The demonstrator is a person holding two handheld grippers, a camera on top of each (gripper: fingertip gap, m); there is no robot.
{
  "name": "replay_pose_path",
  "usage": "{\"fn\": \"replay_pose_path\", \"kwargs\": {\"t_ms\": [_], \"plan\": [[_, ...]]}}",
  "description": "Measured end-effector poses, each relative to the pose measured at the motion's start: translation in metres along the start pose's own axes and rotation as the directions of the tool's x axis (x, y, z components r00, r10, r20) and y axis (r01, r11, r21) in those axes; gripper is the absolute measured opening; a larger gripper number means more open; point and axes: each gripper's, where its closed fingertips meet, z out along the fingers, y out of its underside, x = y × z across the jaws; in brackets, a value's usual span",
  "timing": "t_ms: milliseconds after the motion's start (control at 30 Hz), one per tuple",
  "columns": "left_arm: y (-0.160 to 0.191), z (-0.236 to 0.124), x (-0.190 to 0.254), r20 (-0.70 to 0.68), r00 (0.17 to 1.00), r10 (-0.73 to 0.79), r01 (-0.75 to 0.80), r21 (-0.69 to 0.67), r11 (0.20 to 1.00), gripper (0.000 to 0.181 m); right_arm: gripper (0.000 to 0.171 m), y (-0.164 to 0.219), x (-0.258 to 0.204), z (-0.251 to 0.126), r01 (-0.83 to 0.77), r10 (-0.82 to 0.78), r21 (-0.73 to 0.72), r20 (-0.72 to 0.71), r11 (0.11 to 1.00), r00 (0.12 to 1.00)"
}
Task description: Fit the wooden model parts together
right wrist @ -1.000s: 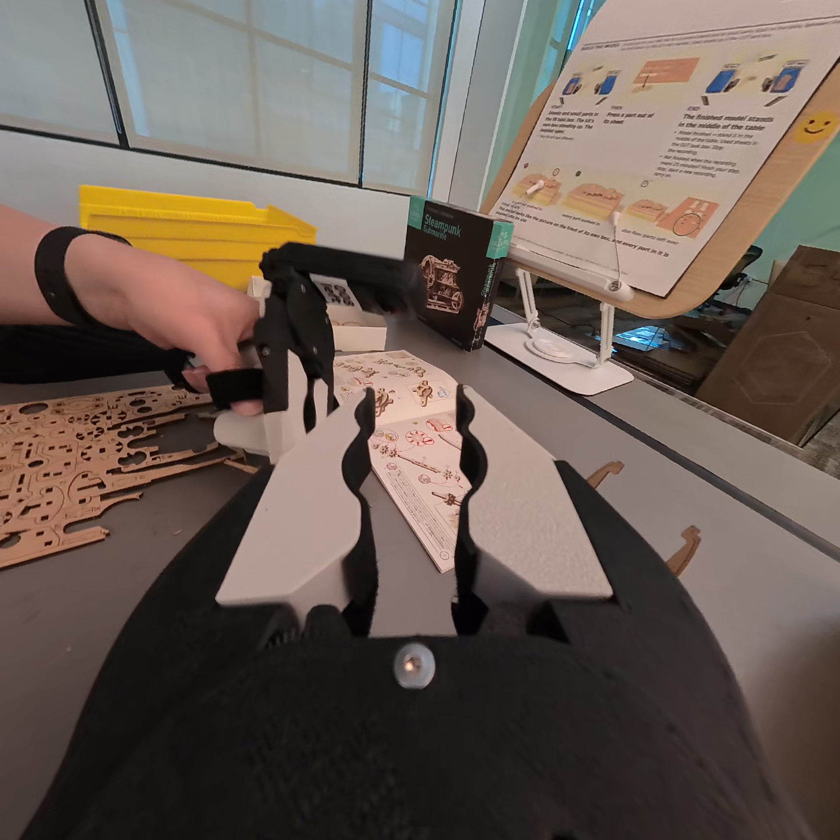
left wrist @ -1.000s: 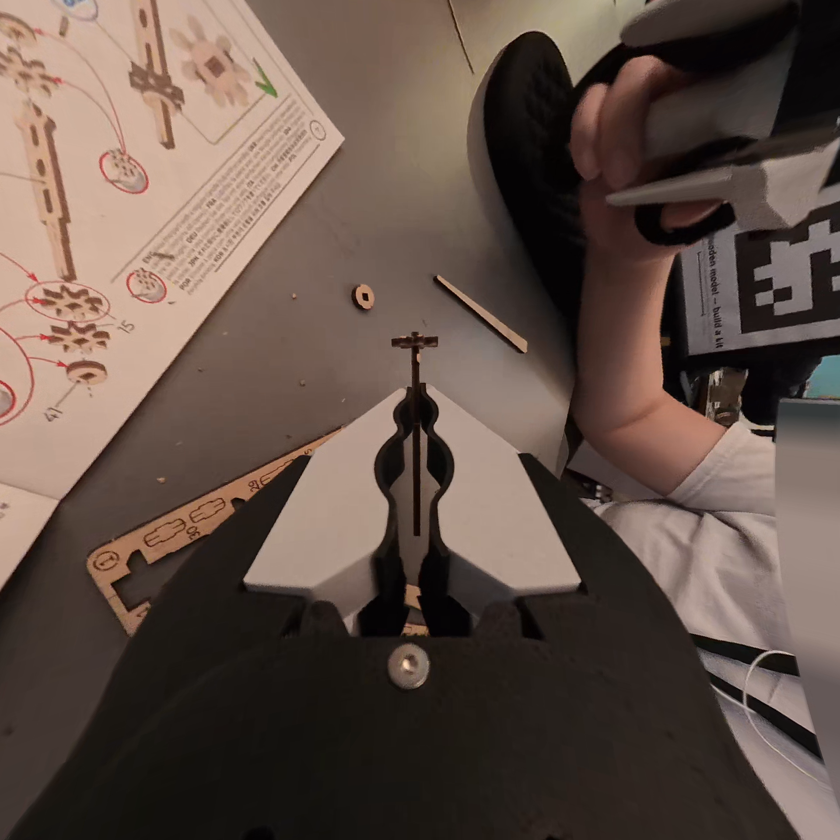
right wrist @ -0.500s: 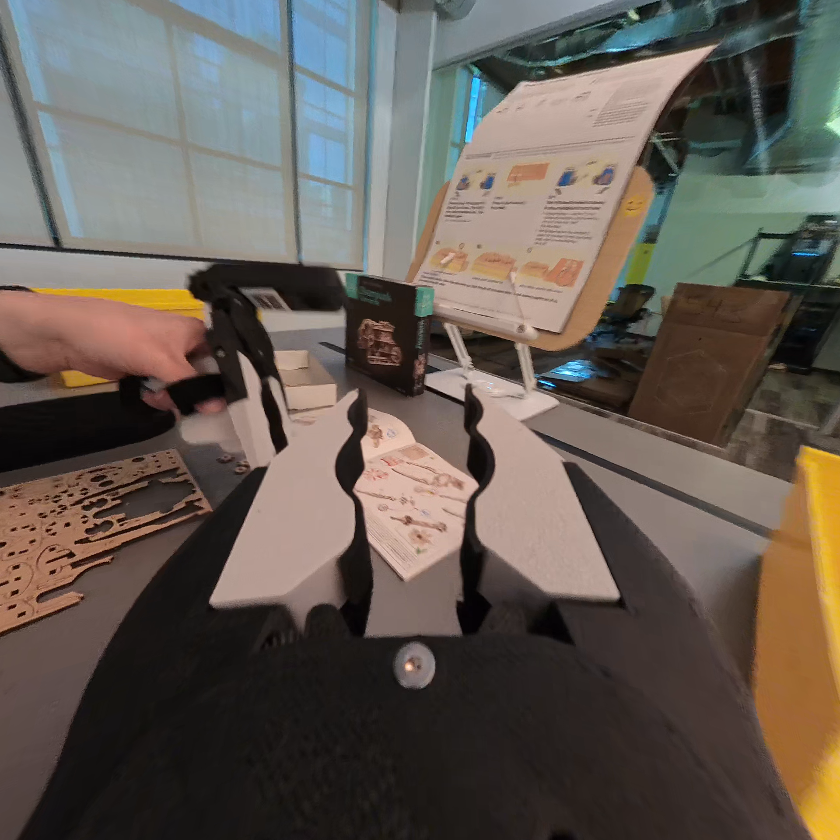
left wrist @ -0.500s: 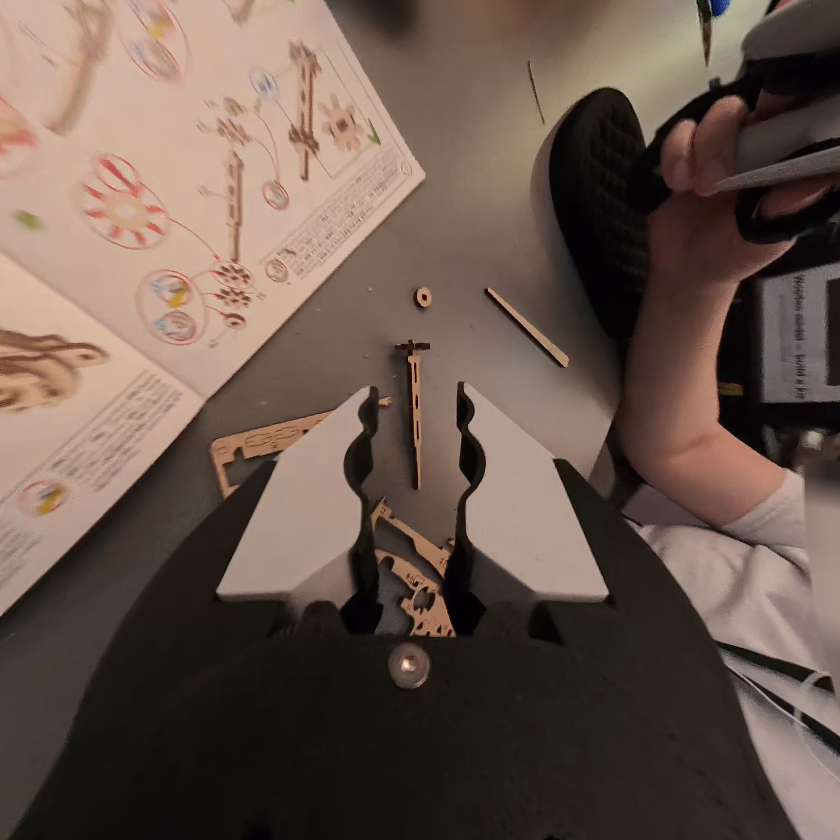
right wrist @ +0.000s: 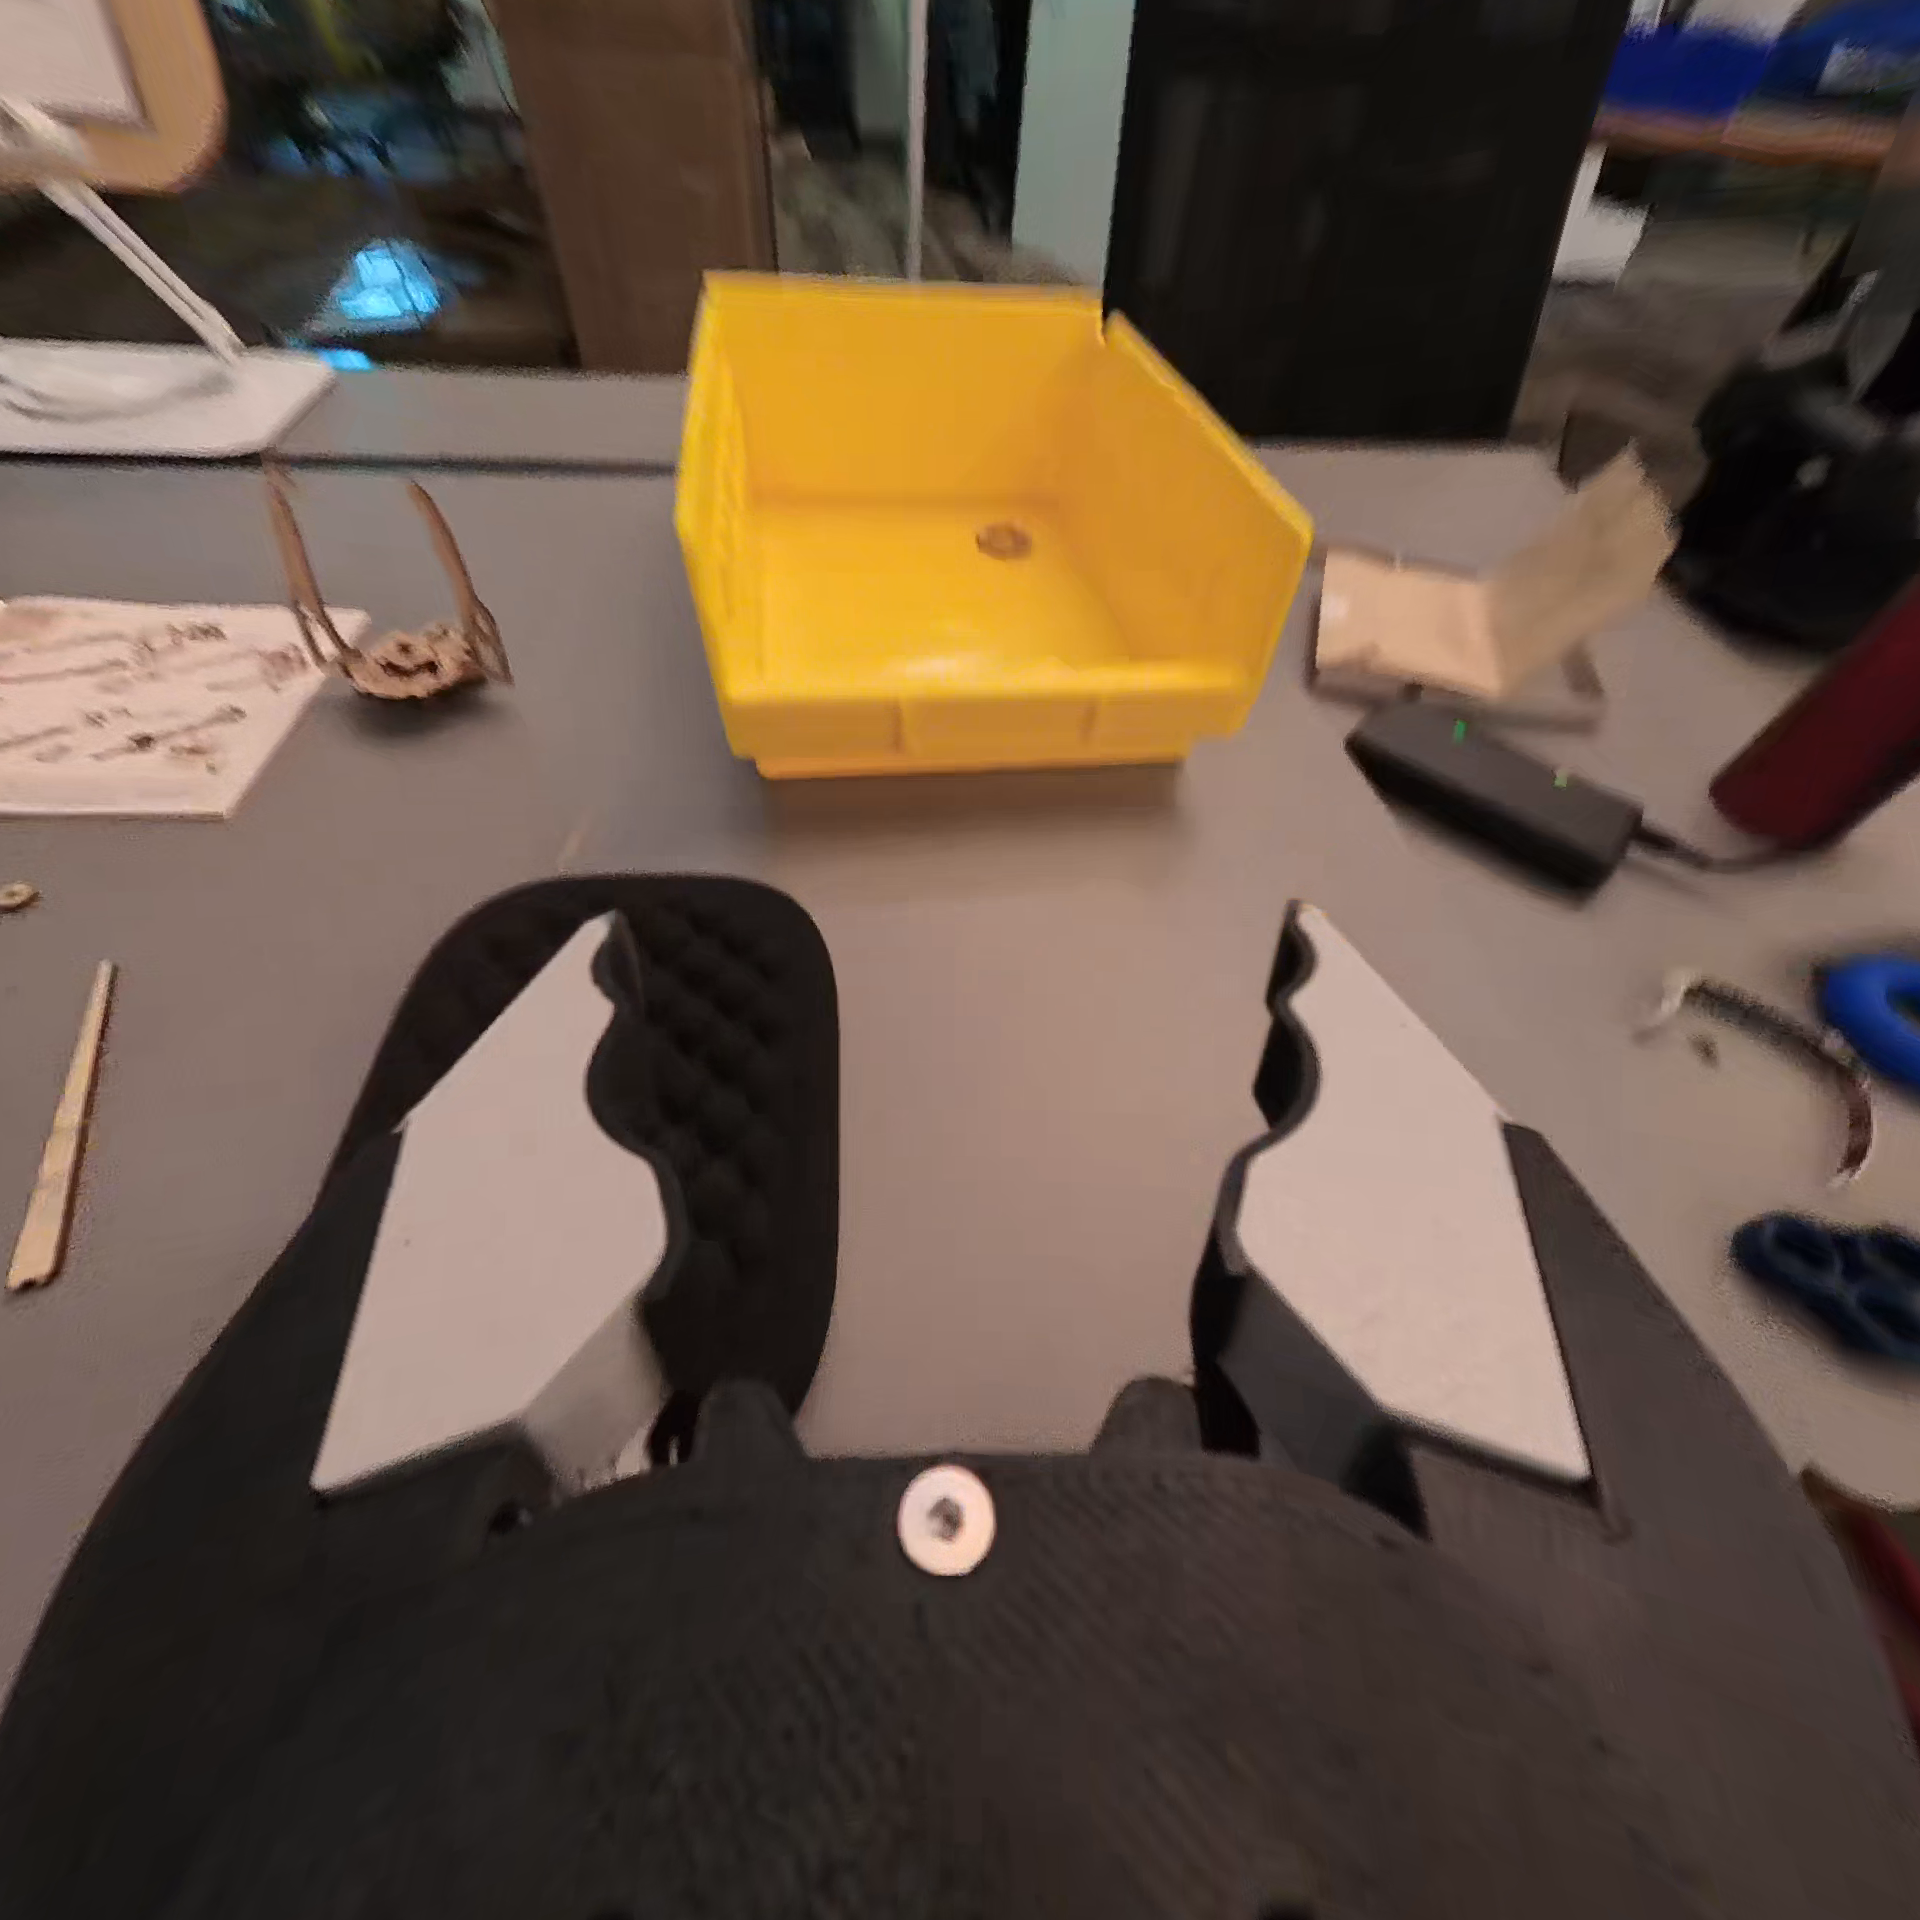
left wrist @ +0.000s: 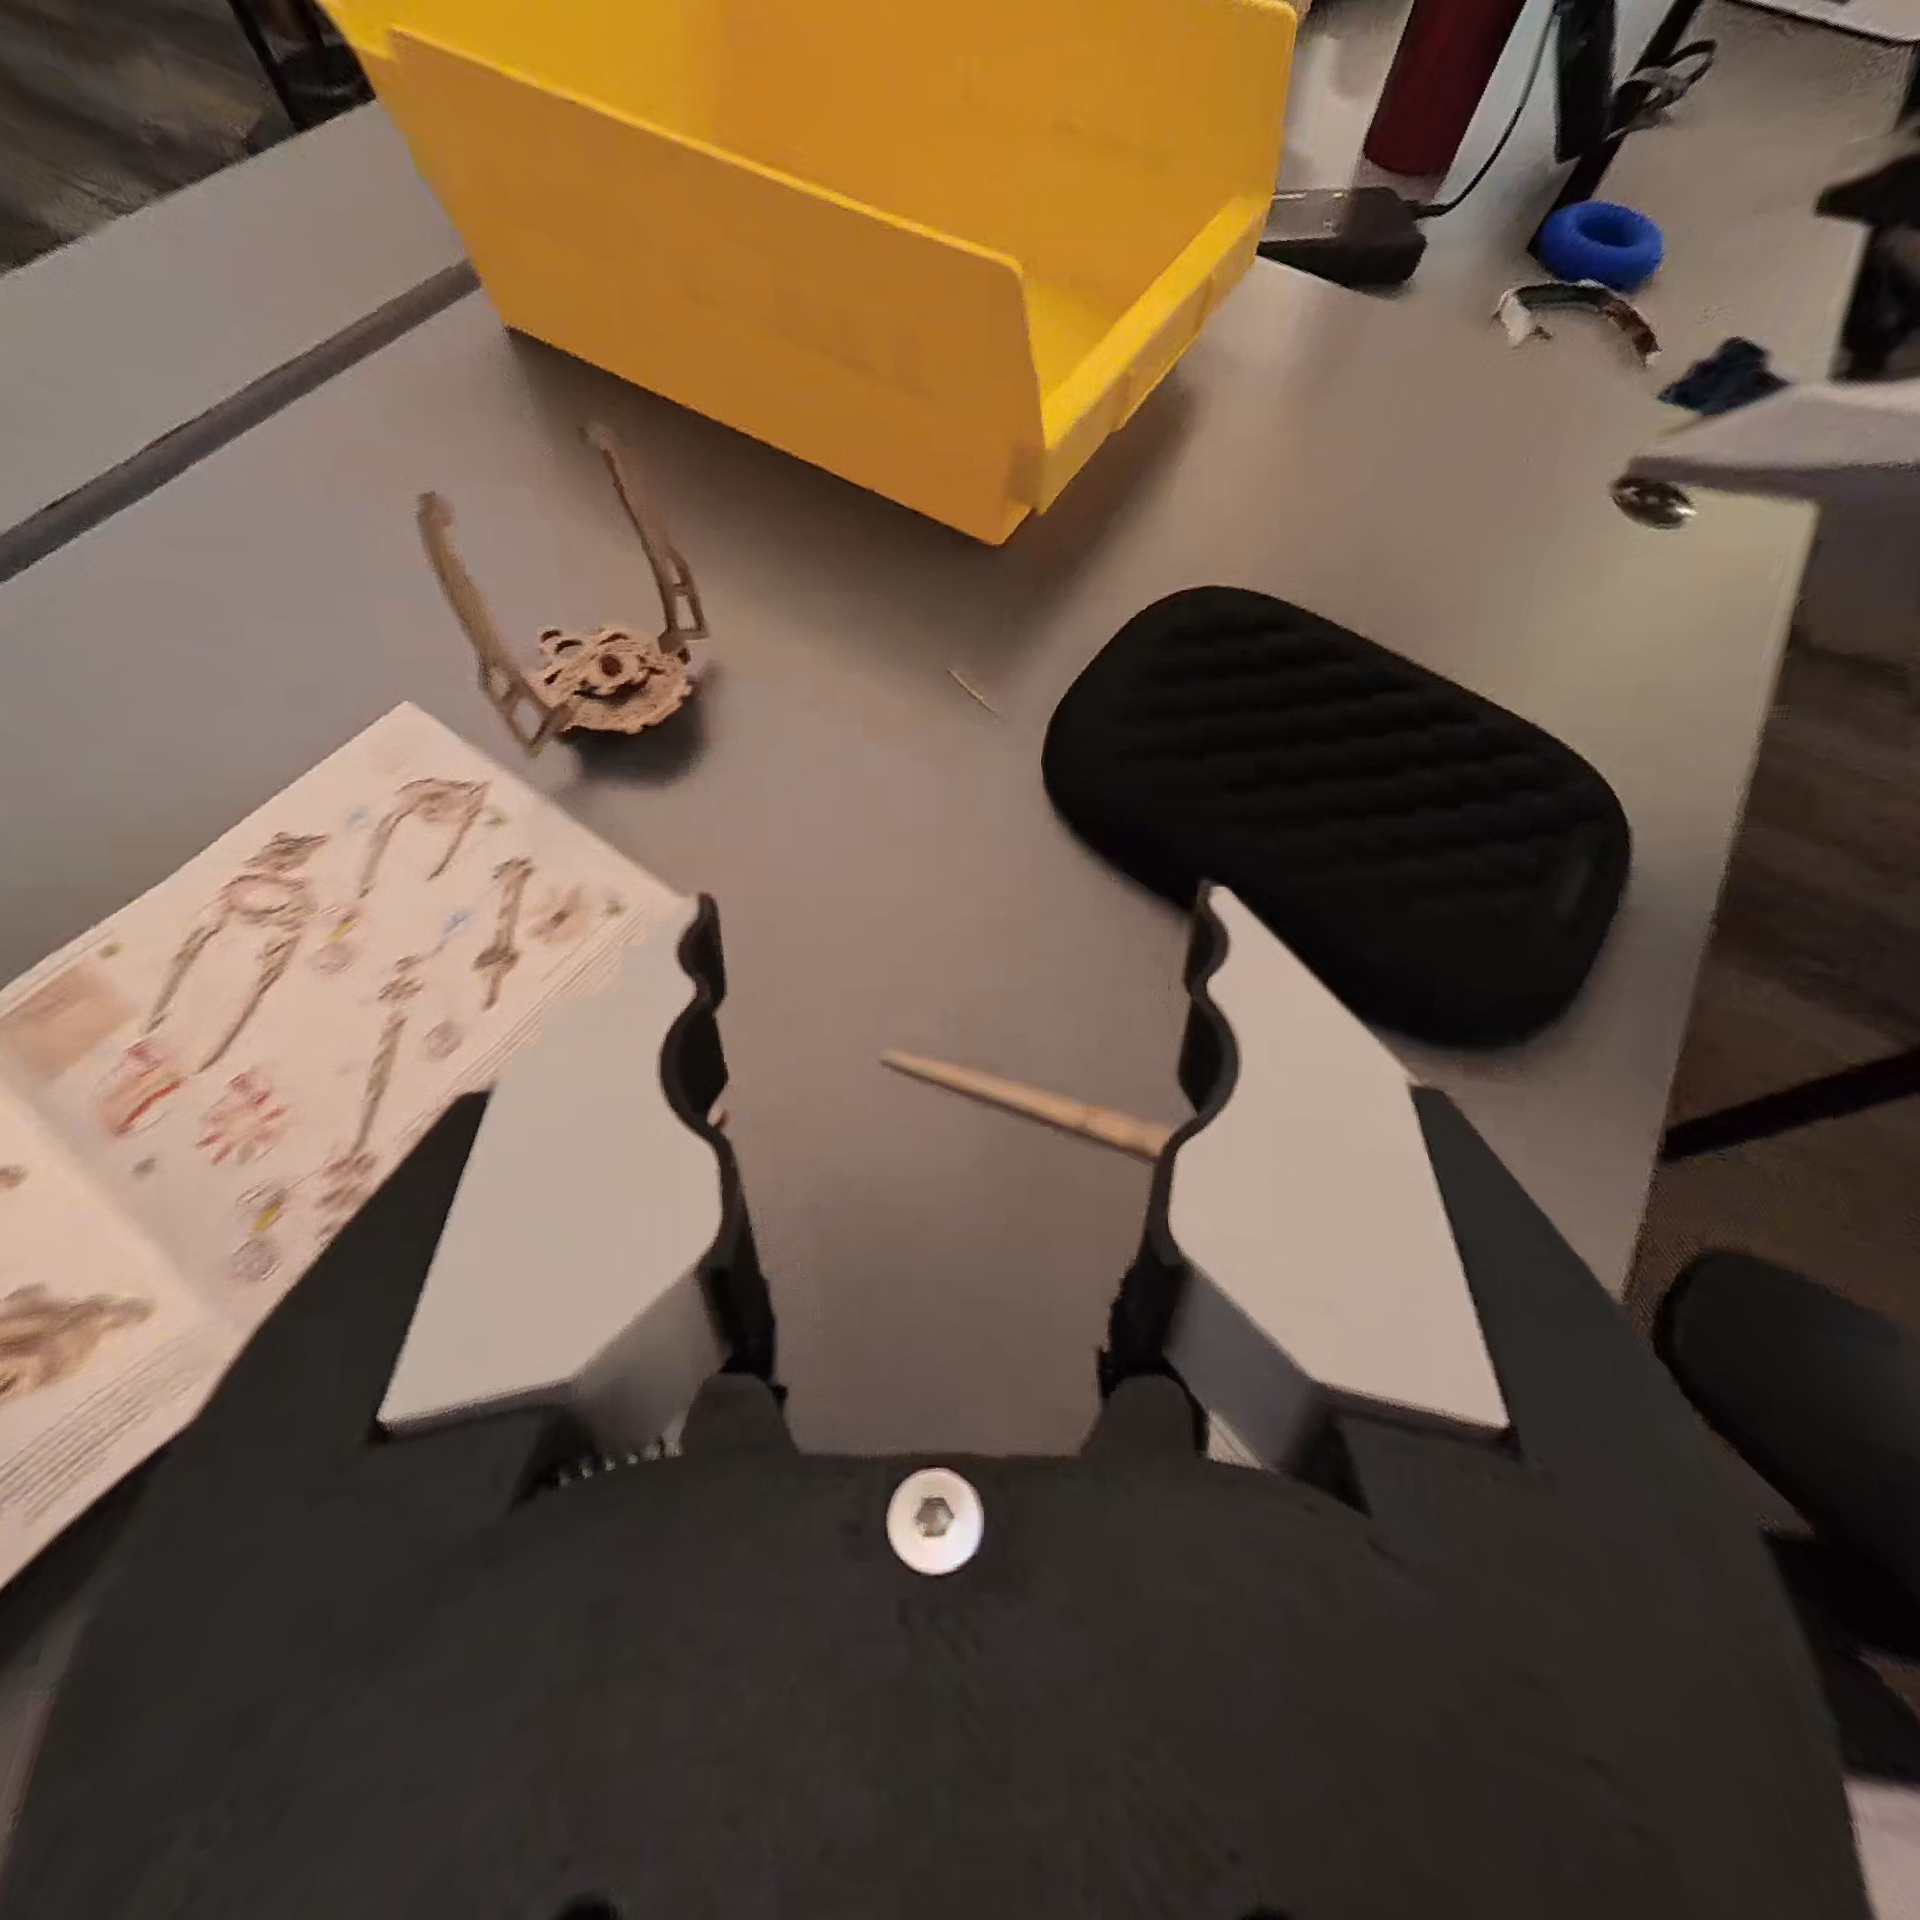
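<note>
Grey counter (right wrist: 987, 862) carries: yellow bin (right wrist: 977, 717), open instruction booklet (left wrist: 260, 1039), partly built wooden assembly (left wrist: 582, 665) just beyond the booklet, black padded rest (left wrist: 1340, 810), thin wooden stick (left wrist: 997, 1091), black adapter (right wrist: 1486, 790), blue ring (left wrist: 1600, 244).

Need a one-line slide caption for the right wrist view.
Open right gripper faces yellow bin; black pad under its fingers.

Left gripper (left wrist: 951, 914) and right gripper (right wrist: 951, 925) both gape wide, empty
</note>
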Motion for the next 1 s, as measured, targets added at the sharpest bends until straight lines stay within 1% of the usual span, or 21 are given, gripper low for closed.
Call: {"fn": "replay_pose_path", "kwargs": {"t_ms": [67,100,200,300,367,400,600,700,800,833,900,933,1000], "plan": [[-0.002,0.031,-0.003,0.069,0.998,-0.001,0.004,-0.046,0.999,0.103,0.133,0.021,0.006,0.013,-0.09,0.087,-0.108,-0.029,0.99,0.996],[-0.003,0.045,-0.007,0.107,0.994,-0.003,0.009,-0.062,0.998,0.109,0.138,0.028,0.009,0.02,-0.133,0.128,-0.142,-0.046,0.981,0.991],[-0.001,0.08,-0.019,0.185,0.983,-0.014,0.033,-0.101,0.994,0.12,0.15,0.039,0.017,0.042,-0.205,0.19,-0.199,-0.088,0.958,0.978],[0.012,0.106,-0.032,0.24,0.969,-0.063,0.101,-0.149,0.984,0.131,0.152,0.045,0.031,0.063,-0.256,0.228,-0.22,-0.145,0.941,0.963],[0.021,0.117,-0.036,0.256,0.96,-0.118,0.164,-0.169,0.972,0.137,0.151,0.048,0.04,0.074,-0.267,0.228,-0.232,-0.179,0.936,0.957],[0.022,0.121,-0.039,0.265,0.953,-0.145,0.192,-0.158,0.969,0.141,0.151,0.051,0.043,0.079,-0.265,0.22,-0.247,-0.197,0.932,0.955],[0.019,0.129,-0.051,0.322,0.902,-0.287,0.322,-0.061,0.945,0.143,0.151,0.072,0.053,0.104,-0.243,0.152,-0.346,-0.271,0.906,0.951],[0.021,0.133,-0.049,0.368,0.886,-0.283,0.336,-0.088,0.938,0.143,0.151,0.081,0.055,0.112,-0.221,0.109,-0.391,-0.288,0.894,0.951],[0.021,0.138,-0.044,0.405,0.878,-0.257,0.331,-0.124,0.935,0.143,0.151,0.083,0.056,0.118,-0.241,0.129,-0.39,-0.291,0.889,0.948],[0.018,0.139,-0.043,0.41,0.877,-0.252,0.326,-0.12,0.938,0.134,0.151,0.083,0.056,0.12,-0.246,0.136,-0.39,-0.288,0.887,0.948],[0.011,0.14,-0.043,0.421,0.874,-0.242,0.31,-0.1,0.945,0.13,0.151,0.084,0.056,0.123,-0.265,0.159,-0.394,-0.282,0.88,0.946],[0.007,0.141,-0.041,0.42,0.878,-0.228,0.294,-0.1,0.951,0.13,0.152,0.086,0.056,0.124,-0.282,0.178,-0.399,-0.277,0.873,0.944],[0.004,0.145,-0.038,0.415,0.885,-0.21,0.28,-0.115,0.953,0.14,0.152,0.085,0.059,0.127,-0.284,0.178,-0.397,-0.282,0.873,0.943]]}}
